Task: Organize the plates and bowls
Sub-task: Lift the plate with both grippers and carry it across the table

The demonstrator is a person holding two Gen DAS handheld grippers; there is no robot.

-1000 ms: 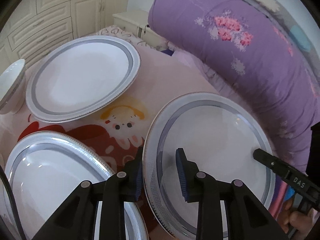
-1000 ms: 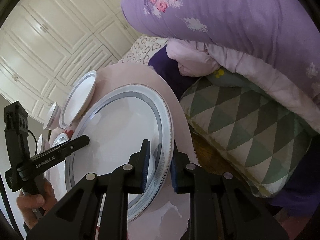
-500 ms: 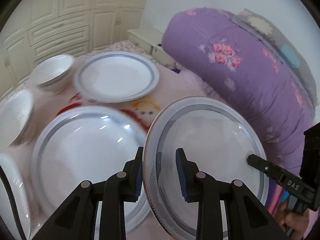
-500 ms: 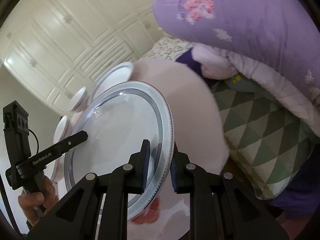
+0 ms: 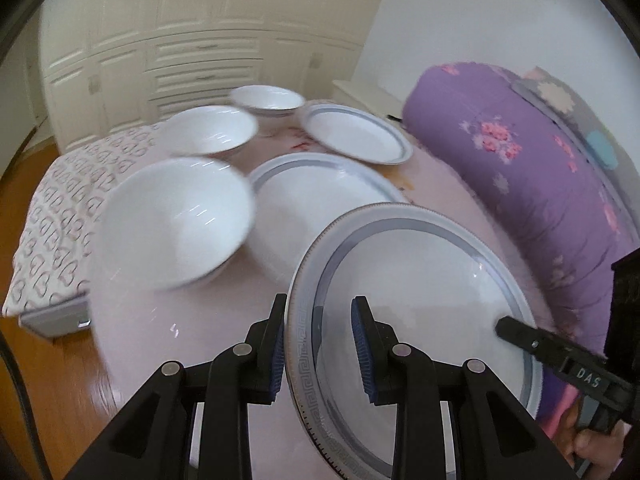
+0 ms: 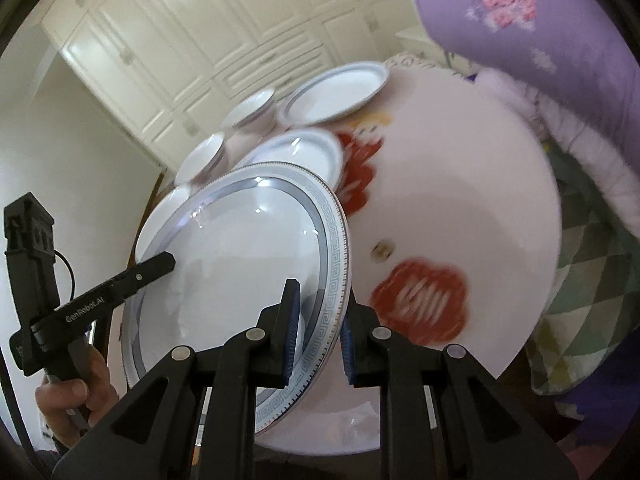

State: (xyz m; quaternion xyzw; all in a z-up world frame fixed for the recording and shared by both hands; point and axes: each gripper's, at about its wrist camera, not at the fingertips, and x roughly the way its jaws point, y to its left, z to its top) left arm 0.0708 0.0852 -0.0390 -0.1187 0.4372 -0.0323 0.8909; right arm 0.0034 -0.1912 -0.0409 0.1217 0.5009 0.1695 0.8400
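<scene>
Held plate [image 5: 420, 320] is clamped at opposite rims by left gripper [image 5: 320, 344] and right gripper [image 6: 318, 328], raised over the table [image 6: 460, 208]. Beyond: second plate [image 5: 320, 200], near bowl [image 5: 172, 220], two further bowls, far plate [image 5: 356, 134]. Quilt [image 5: 540, 168] lies right.

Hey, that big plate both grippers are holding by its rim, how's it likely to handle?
The plate looks glazed, so probably slippery where the left gripper and right gripper pinch only its rim. Likely stiff, weighty and breakable; held tilted, it might slide.
</scene>
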